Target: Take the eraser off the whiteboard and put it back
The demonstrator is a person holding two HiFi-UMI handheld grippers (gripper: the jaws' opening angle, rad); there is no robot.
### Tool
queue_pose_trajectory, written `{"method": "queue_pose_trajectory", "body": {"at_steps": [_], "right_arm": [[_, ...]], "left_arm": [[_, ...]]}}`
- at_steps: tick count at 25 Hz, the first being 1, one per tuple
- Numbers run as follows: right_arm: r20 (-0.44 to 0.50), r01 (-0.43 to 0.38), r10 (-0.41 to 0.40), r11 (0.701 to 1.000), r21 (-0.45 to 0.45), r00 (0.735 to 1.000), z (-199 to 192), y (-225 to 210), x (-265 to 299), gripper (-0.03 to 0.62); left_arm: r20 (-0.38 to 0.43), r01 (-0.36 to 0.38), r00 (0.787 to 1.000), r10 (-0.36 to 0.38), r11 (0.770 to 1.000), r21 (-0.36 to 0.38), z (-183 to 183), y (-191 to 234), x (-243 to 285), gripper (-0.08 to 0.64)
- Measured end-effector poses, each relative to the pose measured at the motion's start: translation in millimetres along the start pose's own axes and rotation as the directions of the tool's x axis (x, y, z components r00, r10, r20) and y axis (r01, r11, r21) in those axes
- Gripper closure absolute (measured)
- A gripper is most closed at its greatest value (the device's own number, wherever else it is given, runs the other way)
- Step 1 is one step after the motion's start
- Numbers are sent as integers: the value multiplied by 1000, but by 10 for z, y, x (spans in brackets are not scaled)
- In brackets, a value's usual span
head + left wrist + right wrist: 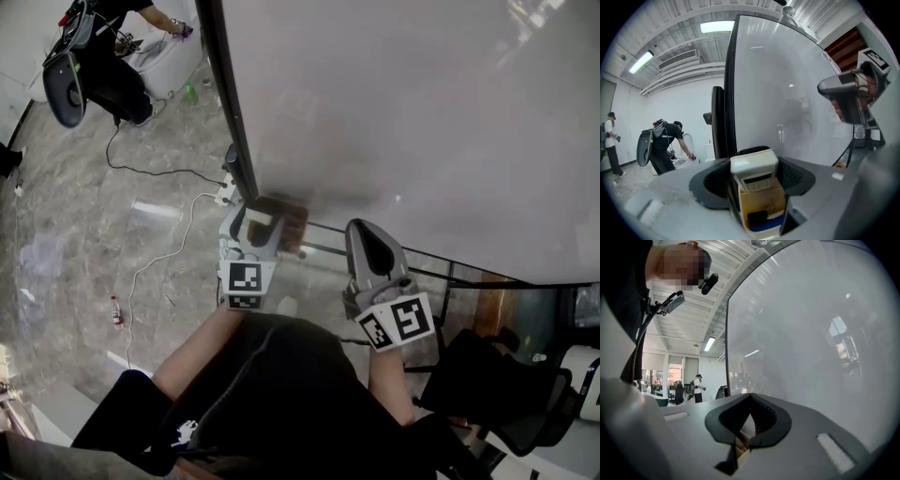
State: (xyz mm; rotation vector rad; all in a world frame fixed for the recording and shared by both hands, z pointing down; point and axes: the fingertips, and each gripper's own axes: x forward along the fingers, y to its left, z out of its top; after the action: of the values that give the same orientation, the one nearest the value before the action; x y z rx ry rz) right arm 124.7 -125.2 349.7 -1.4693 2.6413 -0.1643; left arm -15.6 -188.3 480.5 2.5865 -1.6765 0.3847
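Left gripper (pixel 757 157) is pinching the eraser (pixel 754 171), holding it just in front of the whiteboard (pixel 422 122) near its lower left edge. Right gripper (pixel 751 401) has its jaws pressed together on nothing. Looks like the put-back step. Next: seat the eraser flat on the board, then release.
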Motion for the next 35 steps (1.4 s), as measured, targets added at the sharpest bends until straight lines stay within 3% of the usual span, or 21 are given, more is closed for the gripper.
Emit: {"method": "queue_pose_trajectory", "body": {"at_steps": [8, 15, 19, 23, 30, 35], "right_arm": [[2, -1, 1, 1000, 0, 1000, -10, 9, -4, 583], [5, -2, 2, 1000, -2, 1000, -21, 67, 11, 583], [8, 4, -4, 1000, -3, 1000, -3, 108, 28, 583], [11, 10, -10, 1000, -5, 1000, 1, 176, 63, 583], [19, 39, -39, 999, -9, 999, 3, 283, 122, 583], [27, 68, -67, 998, -16, 997, 28, 371, 137, 583]], "left_arm": [[-8, 18, 1000, -18, 1000, 0, -42, -35, -7, 204], [24, 26, 999, -26, 999, -24, 58, -17, -93, 195], [52, 45, 998, -45, 999, 0, 161, 17, -173, 195], [93, 58, 994, -53, 997, -51, 369, 51, -331, 198], [198, 143, 972, -129, 988, -57, 790, 125, -609, 235], [230, 215, 952, -202, 976, -34, 938, 164, -719, 290]]}}
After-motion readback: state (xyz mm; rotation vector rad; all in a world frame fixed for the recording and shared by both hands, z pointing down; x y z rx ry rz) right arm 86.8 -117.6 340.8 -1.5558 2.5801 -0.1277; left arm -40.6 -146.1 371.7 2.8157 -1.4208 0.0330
